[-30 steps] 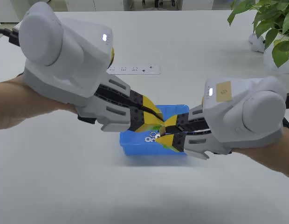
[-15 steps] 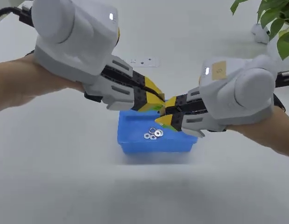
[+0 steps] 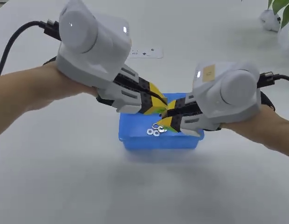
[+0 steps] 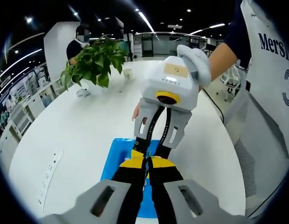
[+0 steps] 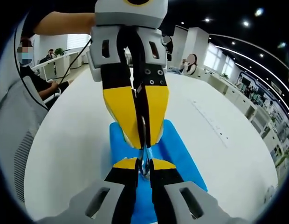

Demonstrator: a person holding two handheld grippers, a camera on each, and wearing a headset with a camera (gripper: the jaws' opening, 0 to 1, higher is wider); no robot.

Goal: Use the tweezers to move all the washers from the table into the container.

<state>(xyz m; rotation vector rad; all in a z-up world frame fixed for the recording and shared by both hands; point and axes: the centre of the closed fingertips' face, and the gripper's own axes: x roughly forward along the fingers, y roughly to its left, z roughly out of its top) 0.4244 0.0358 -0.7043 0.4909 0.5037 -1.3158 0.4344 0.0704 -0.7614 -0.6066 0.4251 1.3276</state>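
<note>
A: Where do the washers lie?
B: The washers (image 3: pixel 156 131) lie clustered inside the blue container (image 3: pixel 135 140), on the white table (image 3: pixel 65 177).
A: And the grippers?
B: The left gripper (image 3: pixel 161 106) has its jaws pressed on the tweezers (image 5: pixel 144 161); the right gripper (image 3: pixel 167 116) meets it tip to tip above the container, pinching the tweezers' end.

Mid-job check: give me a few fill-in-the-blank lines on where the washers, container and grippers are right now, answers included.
The washers lie inside the ___ container.
The left gripper and right gripper meet tip to tip above the ___.
Each gripper's jaw tips are coloured ___.
Beyond the container, a white ___ lies on the table.
Missing words: blue; container; yellow; power strip.
</note>
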